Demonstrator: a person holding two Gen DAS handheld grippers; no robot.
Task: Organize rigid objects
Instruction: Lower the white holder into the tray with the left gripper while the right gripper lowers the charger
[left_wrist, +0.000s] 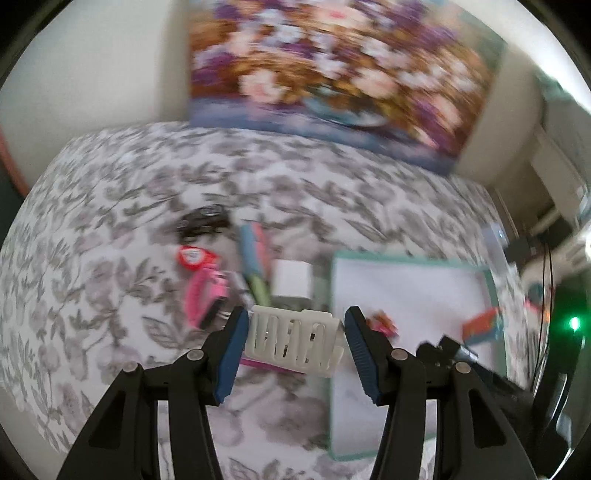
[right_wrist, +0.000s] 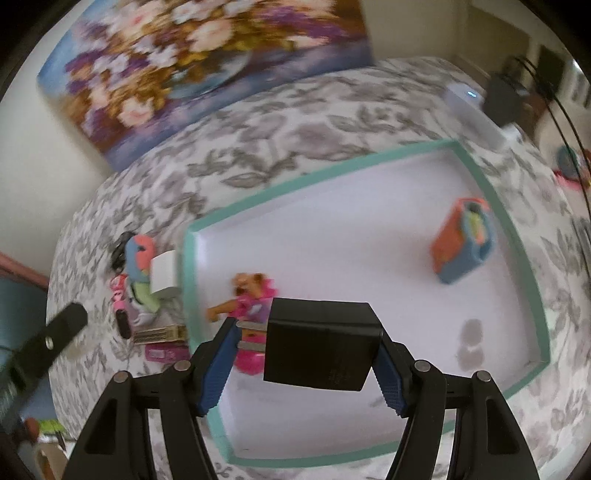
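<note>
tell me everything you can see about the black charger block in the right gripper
The black charger block is a boxy plug adapter, matte and plastic-looking, with two flat metal prongs sticking out of its left side. It sits between the blue pads of the right gripper, which seems closed on it, held slightly tilted above the white floor of the teal-rimmed tray. Faint print shows on its front face, unreadable.

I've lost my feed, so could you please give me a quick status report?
Left claw open around white slotted rack. Right claw shut on black charger, above teal-rimmed tray. Pink toy in tray below the charger.
</note>
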